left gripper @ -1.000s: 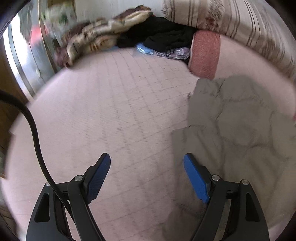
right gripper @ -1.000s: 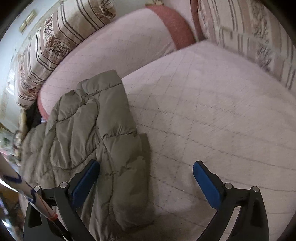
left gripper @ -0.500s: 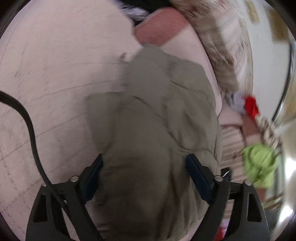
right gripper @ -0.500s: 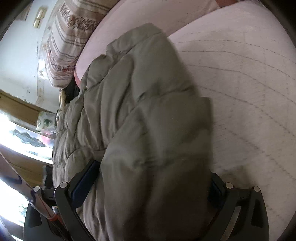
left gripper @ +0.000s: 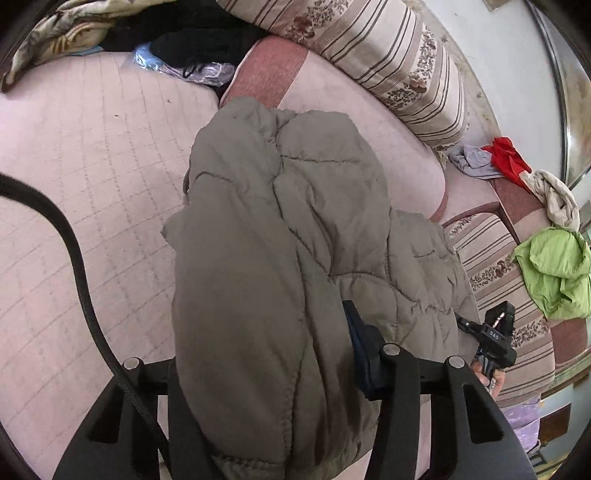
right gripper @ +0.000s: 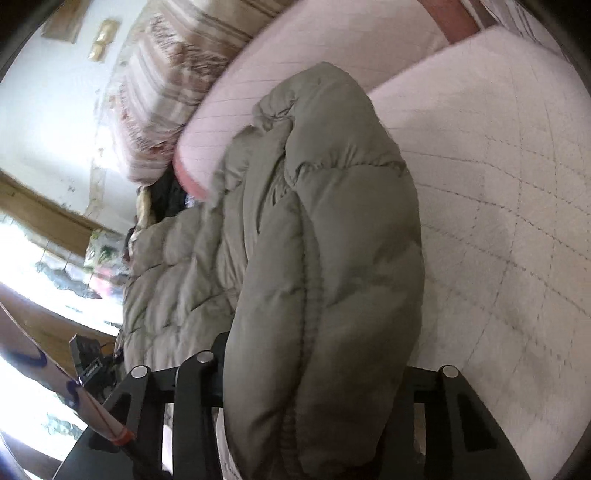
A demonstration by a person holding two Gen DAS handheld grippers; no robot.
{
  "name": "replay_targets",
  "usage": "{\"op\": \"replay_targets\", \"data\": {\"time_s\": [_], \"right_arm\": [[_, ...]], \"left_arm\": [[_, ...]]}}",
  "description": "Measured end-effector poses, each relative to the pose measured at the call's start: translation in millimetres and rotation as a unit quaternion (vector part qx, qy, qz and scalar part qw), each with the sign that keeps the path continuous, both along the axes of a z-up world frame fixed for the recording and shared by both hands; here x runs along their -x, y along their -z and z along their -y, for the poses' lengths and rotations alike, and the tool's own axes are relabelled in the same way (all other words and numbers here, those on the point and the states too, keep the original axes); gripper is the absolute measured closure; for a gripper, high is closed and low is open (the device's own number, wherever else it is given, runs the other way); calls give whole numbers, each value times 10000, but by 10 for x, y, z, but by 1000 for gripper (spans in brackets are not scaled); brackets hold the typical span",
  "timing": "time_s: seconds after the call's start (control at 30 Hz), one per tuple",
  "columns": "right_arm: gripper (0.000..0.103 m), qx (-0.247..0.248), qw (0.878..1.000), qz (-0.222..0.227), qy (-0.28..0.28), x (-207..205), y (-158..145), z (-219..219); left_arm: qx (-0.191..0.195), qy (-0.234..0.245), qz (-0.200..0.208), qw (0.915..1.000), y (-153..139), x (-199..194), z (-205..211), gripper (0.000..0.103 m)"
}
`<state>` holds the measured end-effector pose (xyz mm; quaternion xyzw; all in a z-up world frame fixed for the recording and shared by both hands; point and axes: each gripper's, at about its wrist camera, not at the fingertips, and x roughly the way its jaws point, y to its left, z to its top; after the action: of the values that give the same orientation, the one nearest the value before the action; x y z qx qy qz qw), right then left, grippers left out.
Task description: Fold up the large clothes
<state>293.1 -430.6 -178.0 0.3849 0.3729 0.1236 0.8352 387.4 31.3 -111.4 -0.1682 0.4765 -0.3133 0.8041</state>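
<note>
An olive-grey quilted jacket (left gripper: 288,236) lies on the pink quilted mattress (left gripper: 92,155). My left gripper (left gripper: 266,354) is shut on a thick fold at one near end of it; its right blue pad (left gripper: 351,325) presses the cloth, the left pad is hidden. My right gripper (right gripper: 314,369) is shut on the jacket's (right gripper: 325,240) other near end; both its pads are hidden under the cloth. The right gripper also shows at the right in the left wrist view (left gripper: 491,339).
Striped cushions (left gripper: 369,48) line the back. A dark clothes pile (left gripper: 192,37) and a patterned blanket (left gripper: 55,26) lie at the far left. Red (left gripper: 506,155), white and green garments (left gripper: 554,269) hang on the sofa arm at the right. A black cable (left gripper: 74,266) crosses the left.
Both grippers have swung over the jacket's near ends and closed on them. They were open over the mattress a second ago; the jacket ends are now bunched between the jaws.
</note>
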Motion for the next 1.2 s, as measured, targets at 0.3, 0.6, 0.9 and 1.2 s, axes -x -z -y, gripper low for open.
{"op": "replay_targets", "data": {"time_s": [0.3,0.6,0.9,1.2], "right_arm": [[45,107,9994,-341,-18,157,279,-64],[15,2050,9633,-420,1683,458,-288,-97],[32,3302,9387,258,959,25,-671,-1062],[28,3564,9297,123,918,-542,-343,-1235]], "left_arm": [[-795,-284,-445,9954,398,75,-204,36],[-822,-827,319,9927,-145,262,-627,36],[-794,-690,540,9930,-313,2,65,36],[-1645,-660,570,9825,161,-245,651,25]]}}
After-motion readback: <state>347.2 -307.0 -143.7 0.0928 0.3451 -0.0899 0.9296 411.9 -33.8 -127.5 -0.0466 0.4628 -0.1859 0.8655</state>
